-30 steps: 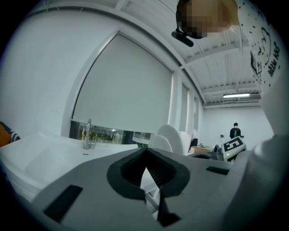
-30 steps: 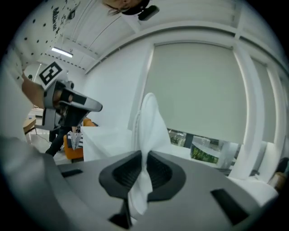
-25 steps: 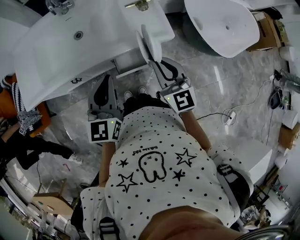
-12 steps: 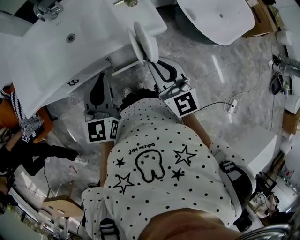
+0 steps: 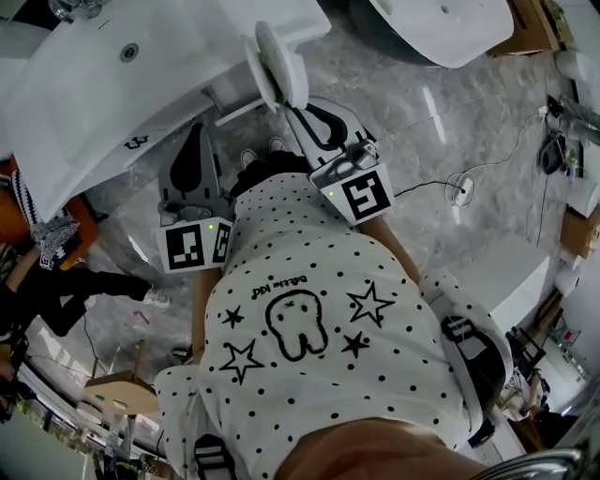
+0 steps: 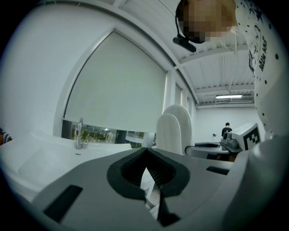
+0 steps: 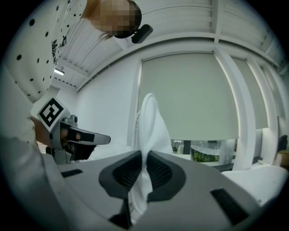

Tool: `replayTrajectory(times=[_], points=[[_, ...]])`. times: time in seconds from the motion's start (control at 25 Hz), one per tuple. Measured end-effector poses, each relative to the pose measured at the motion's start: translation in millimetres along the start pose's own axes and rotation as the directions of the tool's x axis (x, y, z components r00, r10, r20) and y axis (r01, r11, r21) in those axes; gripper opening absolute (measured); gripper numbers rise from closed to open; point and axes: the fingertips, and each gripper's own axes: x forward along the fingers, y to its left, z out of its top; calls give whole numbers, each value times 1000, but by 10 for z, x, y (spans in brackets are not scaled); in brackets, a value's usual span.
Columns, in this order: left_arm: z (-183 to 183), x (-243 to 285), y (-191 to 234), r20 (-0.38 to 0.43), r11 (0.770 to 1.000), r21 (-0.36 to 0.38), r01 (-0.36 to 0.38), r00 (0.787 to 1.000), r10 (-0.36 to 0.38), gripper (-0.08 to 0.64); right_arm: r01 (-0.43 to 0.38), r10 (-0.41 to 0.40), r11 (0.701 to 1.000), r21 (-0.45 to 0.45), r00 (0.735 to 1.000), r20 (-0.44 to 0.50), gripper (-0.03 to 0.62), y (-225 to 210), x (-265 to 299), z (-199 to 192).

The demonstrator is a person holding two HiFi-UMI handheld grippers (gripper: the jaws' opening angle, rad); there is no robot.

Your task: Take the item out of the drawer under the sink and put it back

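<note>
Two grippers are out in front of you, both pointing toward the white sink (image 5: 84, 112). Your right gripper (image 5: 292, 111) is clamped on the white item (image 5: 272, 64), which looks like a pair of flat, oval white pieces standing on edge side by side. In the right gripper view the dark ribbed pads pinch the item's lower edge, and white material fills the narrow slot between them.

The item hangs in the air, held only by that gripper. It is just beside the sink's front corner, above the grey marble floor (image 5: 450, 141).

Your left gripper (image 5: 201, 131) is alongside the right one but apart from it, with its tips near the sink's front edge. Its jaws are drawn together and hold nothing. In the left gripper view only a thin slit shows between the pads, with pale background visible through it. That view also shows the item upright, to the right of the tap (image 6: 80, 133).

A second white basin (image 5: 441, 28) stands well apart, at the upper right of the head view.
</note>
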Motion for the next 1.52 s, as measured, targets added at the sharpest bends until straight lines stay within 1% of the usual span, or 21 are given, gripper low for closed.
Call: replayTrajectory(times=[0.2, 0.4, 0.52, 0.64, 0.96, 1.52], points=[[-37, -21, -45, -11, 1000, 3, 9, 1000, -9, 5, -11, 11, 1000, 23, 1000, -18, 43, 35, -6, -96], [-99, -47, -41, -32, 1000, 2, 5, 999, -5, 5, -37, 39, 999, 30, 997, -60, 43, 99, 52, -182], [-122, -64, -62, -33, 1000, -20, 10, 999, -11, 5, -57, 59, 998, 29, 995, -77, 43, 183, 85, -217], [-131, -72, -48, -31, 999, -52, 3, 1000, -5, 5, -78, 79, 997, 17, 994, -74, 43, 253, 105, -207], [-115, -73, -24, -30, 999, -46, -8, 1000, 6, 5, -84, 85, 996, 23, 994, -67, 43, 265, 104, -198], [-140, -64, -48, -32, 999, -43, -2, 999, 0, 5, -80, 81, 997, 19, 995, -62, 43, 262, 80, -213]])
